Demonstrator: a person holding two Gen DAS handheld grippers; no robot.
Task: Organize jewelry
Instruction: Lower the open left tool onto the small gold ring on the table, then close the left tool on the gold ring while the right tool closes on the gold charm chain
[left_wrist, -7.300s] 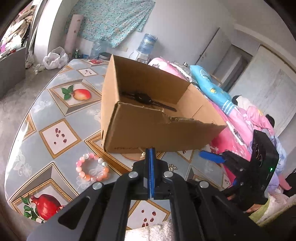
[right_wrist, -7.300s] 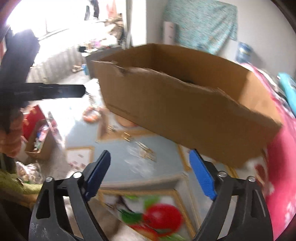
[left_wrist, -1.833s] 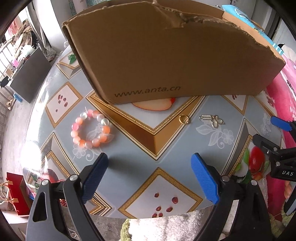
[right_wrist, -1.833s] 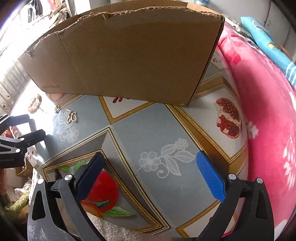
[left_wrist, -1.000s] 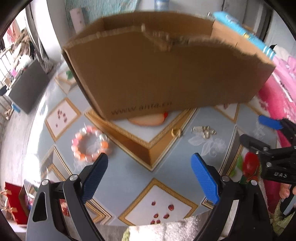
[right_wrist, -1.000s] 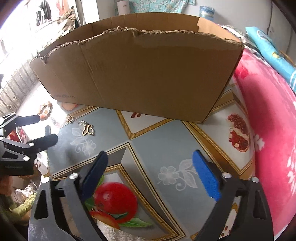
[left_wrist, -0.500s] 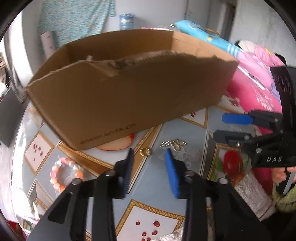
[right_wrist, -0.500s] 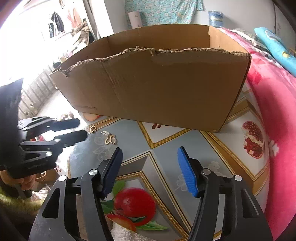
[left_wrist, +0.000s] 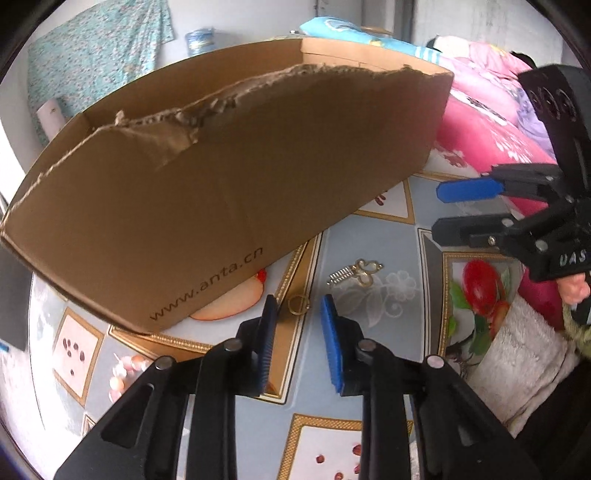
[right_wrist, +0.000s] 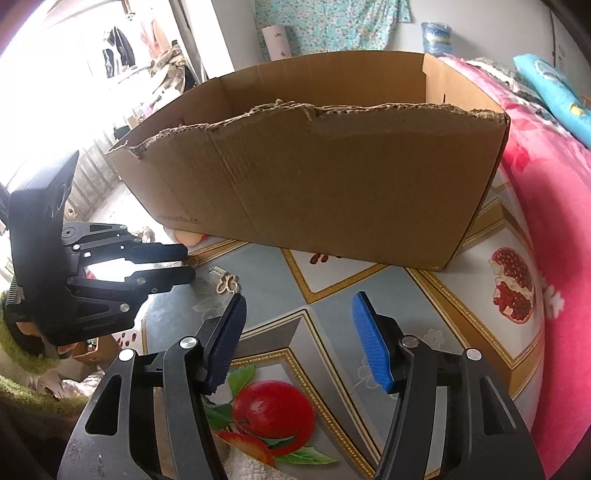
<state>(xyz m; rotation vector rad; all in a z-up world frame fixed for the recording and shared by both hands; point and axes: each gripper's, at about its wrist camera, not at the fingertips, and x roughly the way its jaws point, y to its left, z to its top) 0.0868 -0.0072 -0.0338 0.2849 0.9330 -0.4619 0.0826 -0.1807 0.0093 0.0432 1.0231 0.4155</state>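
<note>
A small gold ring lies on the patterned tablecloth, just ahead of my left gripper. The jaws are closing, narrowly apart; the ring sits between the tips and no pad presses on it. A gold butterfly clip lies a little beyond, also visible as the clip in the right wrist view. A pink bead bracelet peeks out left of the fingers. My right gripper hovers open over bare cloth, to the right of the clip. The left gripper reaches in from the left there.
A large open cardboard box with a torn front wall stands right behind the jewelry, and its inside is hidden. The right gripper enters from the right edge. A pink blanket lies right of the table. A towel drapes the near edge.
Both grippers' jaws have narrowed, the left far more. The left gripper has rolled and now frames the gold ring between its tips. The right gripper tilted slightly.
</note>
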